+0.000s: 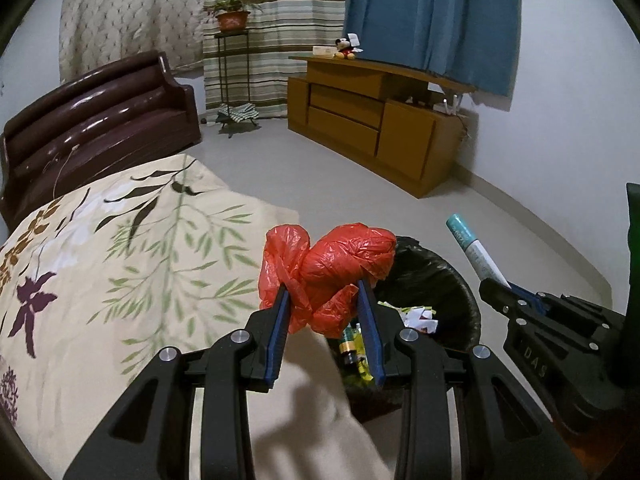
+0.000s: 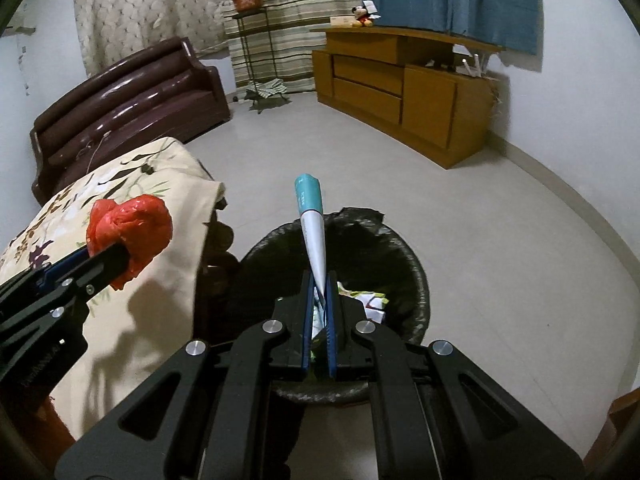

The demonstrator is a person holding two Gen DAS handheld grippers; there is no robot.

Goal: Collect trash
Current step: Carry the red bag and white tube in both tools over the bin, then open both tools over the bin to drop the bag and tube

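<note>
Left gripper (image 1: 322,292) clamps a crumpled red plastic bag (image 1: 340,264) beside the black-lined bin (image 2: 404,264); right gripper (image 2: 319,286) pinches a flattened white-and-teal tube (image 2: 312,224) above that bin.

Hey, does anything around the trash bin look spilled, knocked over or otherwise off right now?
Nothing looks spilled. The black-lined bin stands upright with paper scraps inside. The left tongs hold a crumpled red bag; the right tongs pinch a flattened tube above it.

Open bin (image 2: 416,280), table (image 2: 168,280) alongside
</note>
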